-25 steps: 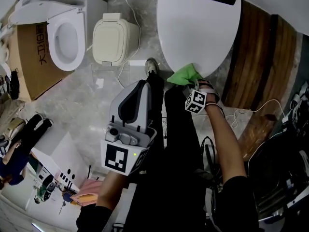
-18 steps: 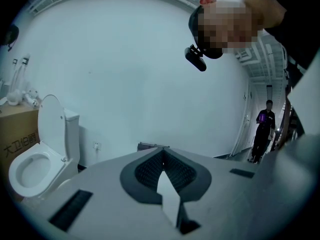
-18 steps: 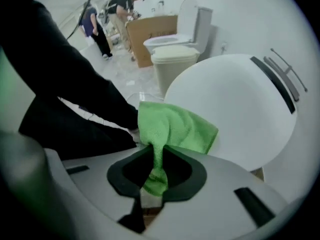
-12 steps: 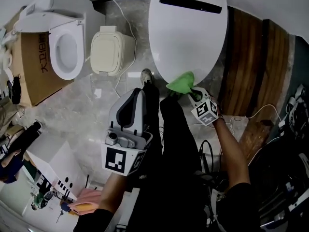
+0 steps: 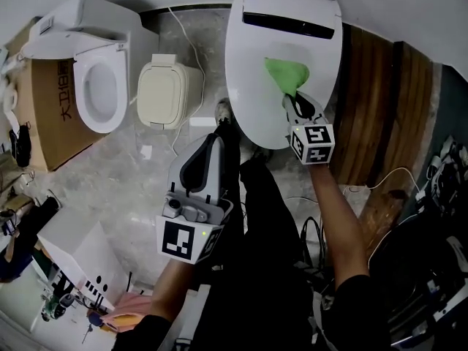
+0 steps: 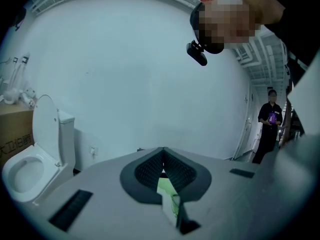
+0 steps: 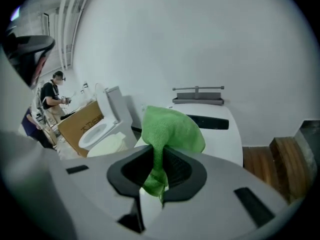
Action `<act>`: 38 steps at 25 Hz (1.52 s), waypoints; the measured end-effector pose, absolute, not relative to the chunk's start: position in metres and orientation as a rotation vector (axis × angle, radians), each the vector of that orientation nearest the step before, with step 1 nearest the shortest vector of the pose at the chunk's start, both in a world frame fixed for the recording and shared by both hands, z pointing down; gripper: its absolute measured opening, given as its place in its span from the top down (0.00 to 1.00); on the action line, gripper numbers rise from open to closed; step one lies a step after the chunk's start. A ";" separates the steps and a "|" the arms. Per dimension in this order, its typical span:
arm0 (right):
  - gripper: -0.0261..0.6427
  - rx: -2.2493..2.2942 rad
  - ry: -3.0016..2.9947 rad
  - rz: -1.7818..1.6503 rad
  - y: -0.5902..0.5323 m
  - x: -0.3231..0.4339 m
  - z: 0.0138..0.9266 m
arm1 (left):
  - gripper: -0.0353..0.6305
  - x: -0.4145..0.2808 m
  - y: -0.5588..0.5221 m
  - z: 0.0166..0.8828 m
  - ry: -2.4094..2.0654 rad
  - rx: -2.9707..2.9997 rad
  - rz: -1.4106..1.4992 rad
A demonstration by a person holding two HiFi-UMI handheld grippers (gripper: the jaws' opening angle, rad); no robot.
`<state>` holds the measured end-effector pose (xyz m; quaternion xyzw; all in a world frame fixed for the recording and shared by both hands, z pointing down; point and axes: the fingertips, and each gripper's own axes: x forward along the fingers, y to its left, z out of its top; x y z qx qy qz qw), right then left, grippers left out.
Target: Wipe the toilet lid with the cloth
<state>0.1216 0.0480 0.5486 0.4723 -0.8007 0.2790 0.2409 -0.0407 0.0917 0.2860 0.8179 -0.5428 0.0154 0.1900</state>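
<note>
A: Left side first?
B: Left claw, jaws pressed together, nothing in them, well apart from the toilet lid.
A: Lid?
B: White, glossy, down flat.
A: Cloth?
B: Cloth is bright green with a nubby weave, bunched into a wad, lying on the lid near its middle. Right claw is clamped tight on its pinched tail.
</note>
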 end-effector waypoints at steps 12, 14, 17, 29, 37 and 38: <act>0.86 1.393 -1.954 0.762 -0.079 0.110 0.601 | 0.94 -0.081 0.022 0.305 -1.456 2.306 0.067; 0.86 1.370 -1.912 0.756 -0.089 0.106 0.617 | 0.94 -0.085 0.013 0.309 -1.436 2.310 0.073; 0.86 1.324 -1.873 0.720 -0.101 0.102 0.635 | 0.94 -0.090 0.001 0.315 -1.416 2.313 0.074; 0.86 1.174 -1.783 0.671 -0.103 0.085 0.672 | 0.94 -0.107 -0.008 0.328 -1.399 2.287 0.067; 0.86 0.929 -1.824 0.482 -0.091 0.062 0.675 | 0.94 -0.107 0.000 0.330 -1.411 2.276 0.062; 0.86 0.900 -1.828 0.458 -0.088 0.059 0.676 | 0.94 -0.106 0.002 0.330 -1.411 2.276 0.063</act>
